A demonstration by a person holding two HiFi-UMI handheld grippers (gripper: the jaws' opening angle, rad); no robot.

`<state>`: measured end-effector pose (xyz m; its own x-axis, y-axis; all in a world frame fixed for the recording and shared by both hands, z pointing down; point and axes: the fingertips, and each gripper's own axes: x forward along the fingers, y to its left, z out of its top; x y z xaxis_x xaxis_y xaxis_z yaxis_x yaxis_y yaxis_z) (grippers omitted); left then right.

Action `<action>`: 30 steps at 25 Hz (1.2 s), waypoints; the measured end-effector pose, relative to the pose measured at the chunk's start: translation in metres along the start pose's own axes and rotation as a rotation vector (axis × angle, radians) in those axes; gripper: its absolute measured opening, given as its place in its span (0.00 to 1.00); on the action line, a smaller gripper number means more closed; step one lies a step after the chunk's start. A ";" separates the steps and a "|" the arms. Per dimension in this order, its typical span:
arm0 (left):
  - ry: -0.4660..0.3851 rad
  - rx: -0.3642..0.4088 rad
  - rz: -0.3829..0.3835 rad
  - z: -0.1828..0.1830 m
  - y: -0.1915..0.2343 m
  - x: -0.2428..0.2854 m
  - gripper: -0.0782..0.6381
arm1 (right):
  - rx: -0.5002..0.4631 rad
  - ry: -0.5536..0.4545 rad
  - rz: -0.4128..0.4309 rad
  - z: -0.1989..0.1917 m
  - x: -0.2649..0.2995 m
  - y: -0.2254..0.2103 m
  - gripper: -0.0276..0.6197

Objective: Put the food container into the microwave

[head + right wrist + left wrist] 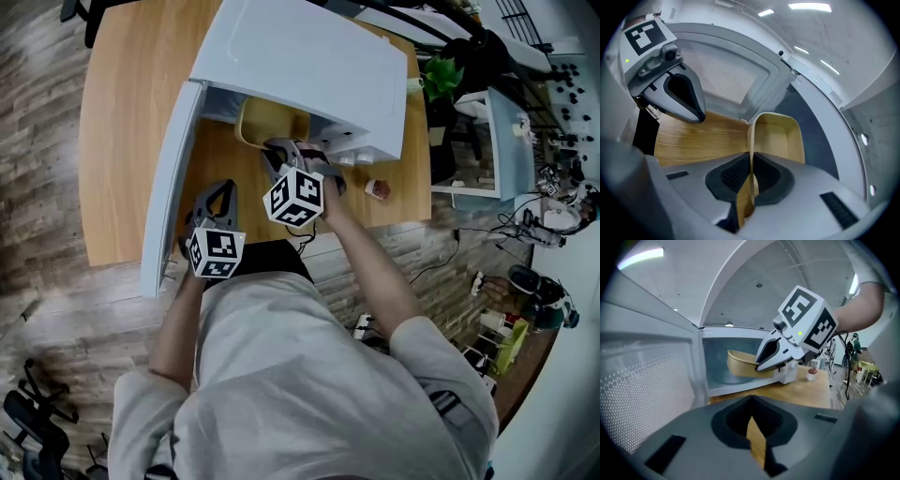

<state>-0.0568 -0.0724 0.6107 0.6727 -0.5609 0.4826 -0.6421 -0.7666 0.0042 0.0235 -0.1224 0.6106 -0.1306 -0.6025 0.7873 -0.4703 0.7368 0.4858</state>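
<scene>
Food container (780,136): a shallow pale-yellow tray at the mouth of the open microwave (309,56), its far end apparently just inside the cavity. The right gripper (751,185) pinches the tray's near wall edge-on, jaws narrow on that thin wall. The left gripper (216,199) is closed on nothing and hovers beside the swung-out door (167,187), above the wooden table (122,141).

Step in hand, as judged: carrying the tray inward and setting it on the cavity floor. To do this well, the tray should be held level, since a one-sided grip on a thin wall lets it tip easily. It should go in far enough for the door to clear its near rim. It should also come low enough to rest on the floor before the jaws part. The gripper should then back straight out without dragging the wall. The left gripper is best kept clear of the opening, ready for the door.
</scene>
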 end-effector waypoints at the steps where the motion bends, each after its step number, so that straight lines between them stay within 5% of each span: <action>1: 0.001 0.000 0.004 0.000 0.000 0.000 0.12 | -0.002 0.002 -0.001 -0.001 0.002 -0.001 0.09; 30: 0.016 -0.101 0.173 0.006 0.037 0.014 0.12 | -0.092 0.036 -0.039 0.009 0.069 -0.055 0.09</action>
<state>-0.0688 -0.1110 0.6124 0.5433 -0.6760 0.4979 -0.7820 -0.6232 0.0072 0.0320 -0.2068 0.6347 -0.0813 -0.6214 0.7792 -0.3925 0.7386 0.5481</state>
